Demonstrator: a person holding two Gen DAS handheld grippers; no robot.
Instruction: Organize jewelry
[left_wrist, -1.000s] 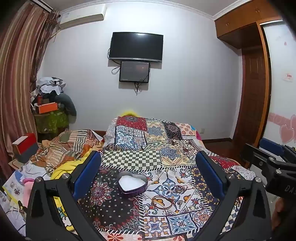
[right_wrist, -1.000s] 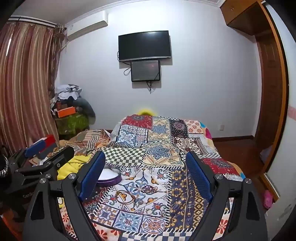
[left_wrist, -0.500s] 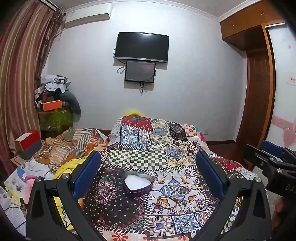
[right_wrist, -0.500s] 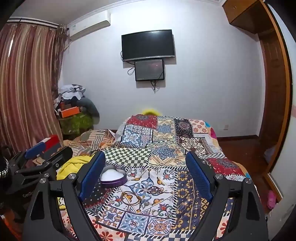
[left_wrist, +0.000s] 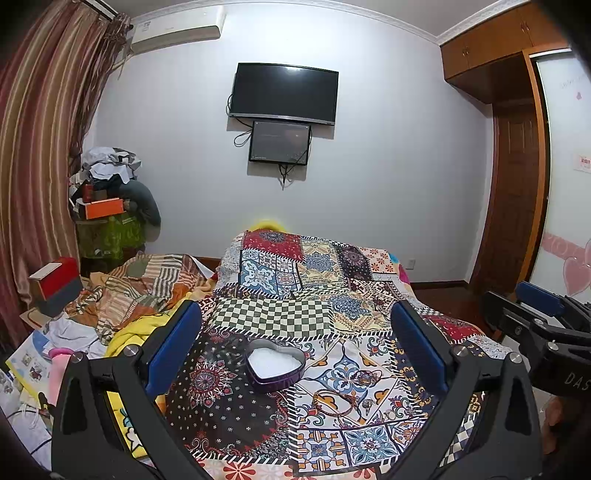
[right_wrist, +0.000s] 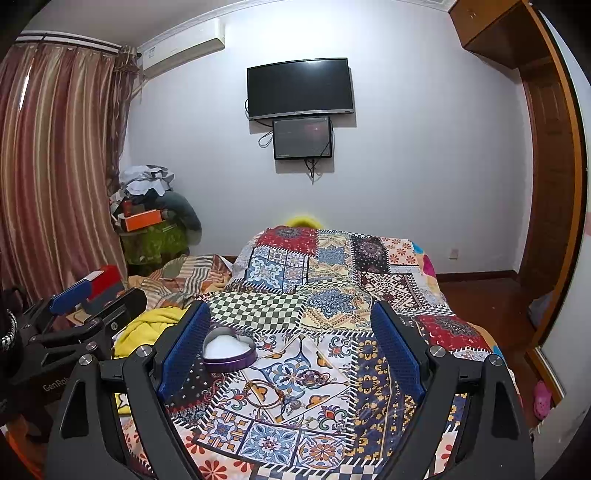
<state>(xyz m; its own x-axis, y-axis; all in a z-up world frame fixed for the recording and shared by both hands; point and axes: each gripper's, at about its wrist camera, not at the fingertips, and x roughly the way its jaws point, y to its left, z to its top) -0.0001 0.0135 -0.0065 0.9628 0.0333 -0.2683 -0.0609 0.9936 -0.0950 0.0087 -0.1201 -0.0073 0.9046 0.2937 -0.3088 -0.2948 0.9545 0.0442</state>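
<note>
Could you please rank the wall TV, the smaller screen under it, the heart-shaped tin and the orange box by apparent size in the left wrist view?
1. Wall TV.
2. Smaller screen.
3. Heart-shaped tin, close to the screen in apparent size; it sits far nearer the camera, so this order is unsure.
4. Orange box.

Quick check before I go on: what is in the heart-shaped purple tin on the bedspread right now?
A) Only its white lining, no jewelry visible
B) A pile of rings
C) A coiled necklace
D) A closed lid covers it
A: the heart-shaped tin sits open on the patchwork bedspread, showing only its white lining, while small jewelry pieces lie on the cloth to its right, apart from it.
</note>
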